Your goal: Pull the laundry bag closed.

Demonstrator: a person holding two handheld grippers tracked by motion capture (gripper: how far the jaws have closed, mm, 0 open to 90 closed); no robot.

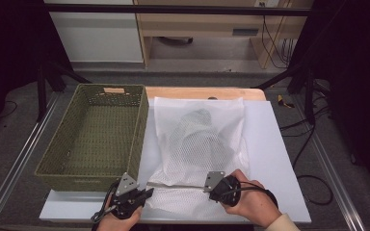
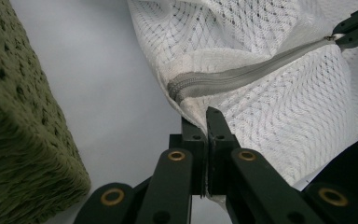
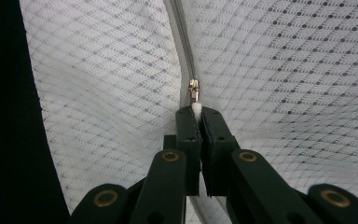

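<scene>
A white mesh laundry bag (image 1: 200, 144) with something dark inside lies on the white table sheet, its grey zipper (image 1: 178, 183) running along the near edge. My left gripper (image 1: 148, 192) is shut on the bag's left corner (image 2: 191, 109), just below the zipper's end (image 2: 179, 88). My right gripper (image 1: 207, 189) is shut on the white pull tab (image 3: 196, 108) of the brass zipper slider (image 3: 194, 87). The zipper tape (image 2: 261, 65) is stretched taut between the two grippers. In the left gripper view the right gripper's jaws show at the top right edge, closed on the tab (image 2: 338, 36).
An empty green woven basket (image 1: 96, 137) stands left of the bag, close to my left gripper; its wall (image 2: 18, 140) shows in the left gripper view. The white sheet (image 1: 274, 159) extends right of the bag. The table's near edge lies just under both hands.
</scene>
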